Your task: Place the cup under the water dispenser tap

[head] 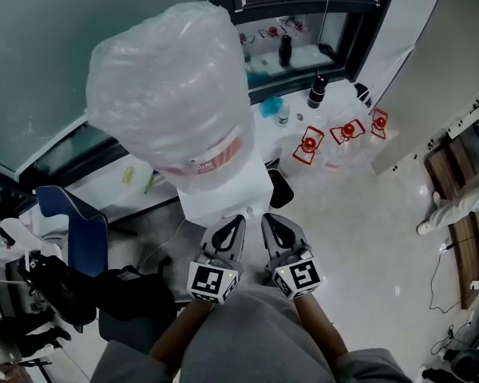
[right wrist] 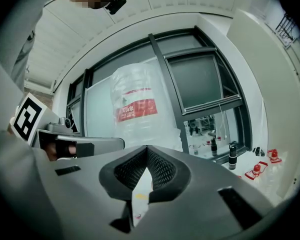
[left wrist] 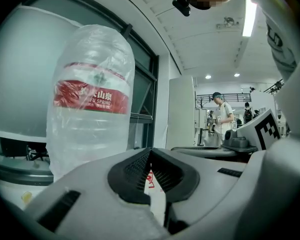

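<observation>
The water bottle (head: 172, 94) stands on top of the dispenser (head: 223, 196), straight ahead. The left tongs (head: 238, 222) and right tongs (head: 267, 220) lie side by side just before the dispenser's front. A chair (head: 76, 234) stands to its left; behind and to the right, a small bottle (head: 317, 91) stands on a desk (head: 347, 102)
</observation>
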Tool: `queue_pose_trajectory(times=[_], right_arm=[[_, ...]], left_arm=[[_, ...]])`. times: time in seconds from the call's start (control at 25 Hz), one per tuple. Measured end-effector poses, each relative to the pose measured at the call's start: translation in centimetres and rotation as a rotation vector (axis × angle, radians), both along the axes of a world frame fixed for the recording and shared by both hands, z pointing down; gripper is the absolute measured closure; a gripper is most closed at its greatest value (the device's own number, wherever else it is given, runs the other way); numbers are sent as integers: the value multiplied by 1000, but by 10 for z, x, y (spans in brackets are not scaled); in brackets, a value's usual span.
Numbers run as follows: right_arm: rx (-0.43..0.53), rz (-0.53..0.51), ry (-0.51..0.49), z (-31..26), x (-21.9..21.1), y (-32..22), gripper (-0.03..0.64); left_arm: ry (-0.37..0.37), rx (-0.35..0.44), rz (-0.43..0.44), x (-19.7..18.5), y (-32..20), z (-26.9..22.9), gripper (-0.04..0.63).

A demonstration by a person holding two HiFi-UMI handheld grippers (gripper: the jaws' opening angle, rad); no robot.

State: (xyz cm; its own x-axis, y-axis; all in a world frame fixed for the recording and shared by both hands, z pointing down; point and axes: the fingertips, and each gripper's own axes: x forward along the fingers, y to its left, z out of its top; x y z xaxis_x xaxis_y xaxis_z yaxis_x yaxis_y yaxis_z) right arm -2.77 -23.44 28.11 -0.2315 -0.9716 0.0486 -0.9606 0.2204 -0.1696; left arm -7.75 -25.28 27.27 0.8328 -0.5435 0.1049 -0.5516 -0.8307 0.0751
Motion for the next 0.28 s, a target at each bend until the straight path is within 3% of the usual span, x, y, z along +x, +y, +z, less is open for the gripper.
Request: queue_pose_trajectory(times=[0.28], right_arm=[[5,17,1,5,8,-1,606]], left_arm=[[6,-6,-8,3,-3,5,586]])
